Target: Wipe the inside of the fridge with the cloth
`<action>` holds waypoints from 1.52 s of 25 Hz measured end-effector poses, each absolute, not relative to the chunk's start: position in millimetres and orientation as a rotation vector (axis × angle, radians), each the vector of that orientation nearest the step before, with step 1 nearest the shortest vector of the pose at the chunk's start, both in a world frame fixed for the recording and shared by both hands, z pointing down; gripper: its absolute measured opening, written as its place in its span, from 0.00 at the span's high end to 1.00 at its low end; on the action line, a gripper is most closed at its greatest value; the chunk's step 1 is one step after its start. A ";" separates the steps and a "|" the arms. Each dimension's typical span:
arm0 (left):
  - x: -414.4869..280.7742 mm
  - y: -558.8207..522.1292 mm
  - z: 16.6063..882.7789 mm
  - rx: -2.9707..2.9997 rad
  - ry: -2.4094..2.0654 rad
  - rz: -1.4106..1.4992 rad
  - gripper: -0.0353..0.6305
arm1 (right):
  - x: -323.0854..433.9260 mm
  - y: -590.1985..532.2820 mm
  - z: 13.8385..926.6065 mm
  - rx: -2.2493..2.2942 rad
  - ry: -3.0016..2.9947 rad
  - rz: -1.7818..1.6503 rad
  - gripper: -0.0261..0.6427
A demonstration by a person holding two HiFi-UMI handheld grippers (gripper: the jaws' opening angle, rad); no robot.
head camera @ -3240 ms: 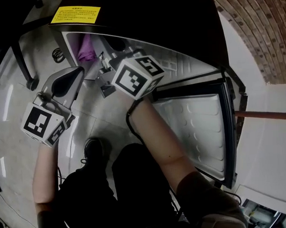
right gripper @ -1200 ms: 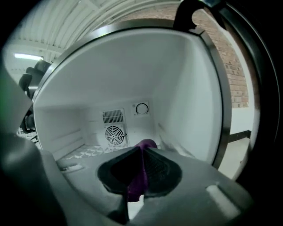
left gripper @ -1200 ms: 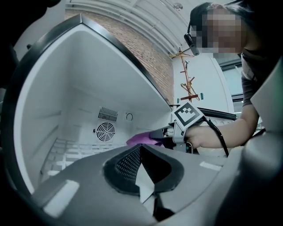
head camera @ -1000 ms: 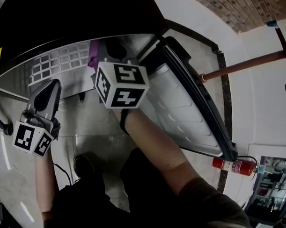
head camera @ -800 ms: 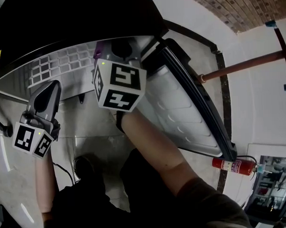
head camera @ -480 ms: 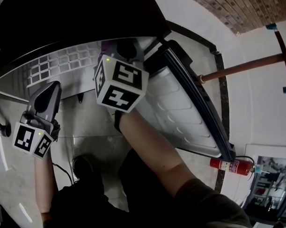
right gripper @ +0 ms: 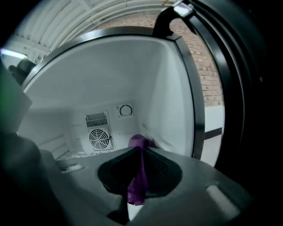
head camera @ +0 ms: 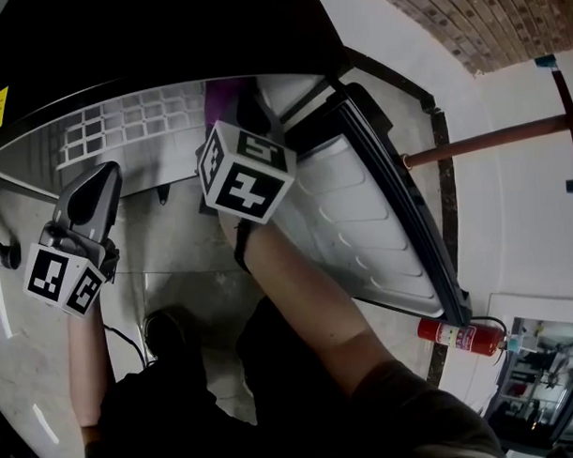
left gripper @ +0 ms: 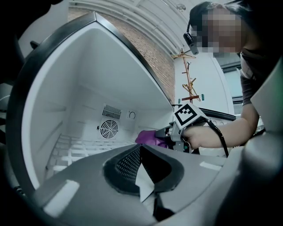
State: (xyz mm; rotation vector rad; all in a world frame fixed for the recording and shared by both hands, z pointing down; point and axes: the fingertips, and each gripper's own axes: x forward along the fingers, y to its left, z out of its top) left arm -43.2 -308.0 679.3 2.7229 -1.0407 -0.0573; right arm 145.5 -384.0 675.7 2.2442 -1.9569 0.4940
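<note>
The purple cloth (right gripper: 139,174) hangs pinched between the jaws of my right gripper (right gripper: 138,150), which is shut on it. Its bunched top (right gripper: 139,142) pokes out past the fingertips, close to the fridge's right inner wall (right gripper: 166,110). In the head view the right marker cube (head camera: 247,170) sits at the fridge mouth, with the cloth (head camera: 217,105) just beyond it. The left gripper view shows the cloth (left gripper: 148,137) low in the white compartment. My left gripper (head camera: 100,178) is shut on nothing and is held outside the fridge, to the left.
On the back wall are a round fan grille (right gripper: 99,138), a vent and a dial (right gripper: 126,110). A wire shelf (head camera: 123,121) lies inside at the left. The open fridge door (head camera: 371,225) stands on the right, with a fire extinguisher (head camera: 459,336) behind it.
My right gripper has moved slightly up and deeper into the fridge with the cloth. The left gripper has stayed put.
</note>
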 end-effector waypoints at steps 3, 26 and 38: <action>-43.9 -306.3 679.5 2.728 -1.039 -0.049 0.92 | 144.4 -385.0 677.4 2.239 -1.974 0.505 0.94; -146.1 -266.1 746.9 2.533 -1.366 0.172 0.92 | -75.9 -312.7 791.7 1.163 -2.592 0.801 0.94; -157.0 -276.6 756.4 2.514 -1.358 0.176 0.92 | -144.5 -404.3 782.3 1.072 -2.946 1.013 0.94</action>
